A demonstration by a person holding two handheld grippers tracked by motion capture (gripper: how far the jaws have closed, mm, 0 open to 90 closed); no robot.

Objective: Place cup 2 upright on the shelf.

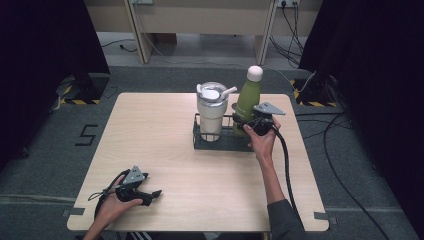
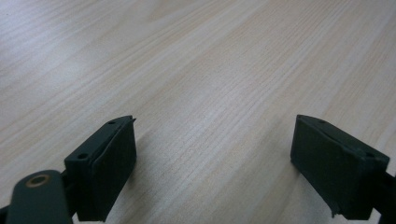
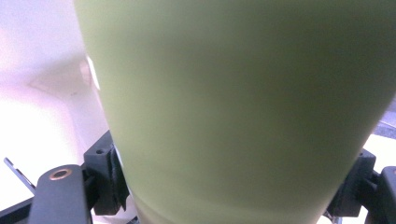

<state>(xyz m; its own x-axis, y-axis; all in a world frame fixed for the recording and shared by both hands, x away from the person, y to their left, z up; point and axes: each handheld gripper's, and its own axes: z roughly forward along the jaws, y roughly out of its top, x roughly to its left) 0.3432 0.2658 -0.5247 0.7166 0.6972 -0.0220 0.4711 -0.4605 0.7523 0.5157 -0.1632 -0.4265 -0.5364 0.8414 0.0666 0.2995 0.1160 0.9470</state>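
Observation:
A green bottle with a cream cap leans a little, its lower end at the right compartment of a black wire rack. I cannot tell whether it rests on the rack's floor. My right gripper is shut on its lower body. In the right gripper view the green bottle sits between both jaws of the right gripper, whose pads press its sides. A white lidded tumbler with a straw stands in the rack's left compartment. My left gripper lies open on the table at the front left; in the left gripper view nothing is between the jaws of the left gripper.
The rack stands at the table's back middle-right. The right gripper's cable trails over the right side of the table. Beyond the table lie grey floor, loose cables and a wooden desk's legs.

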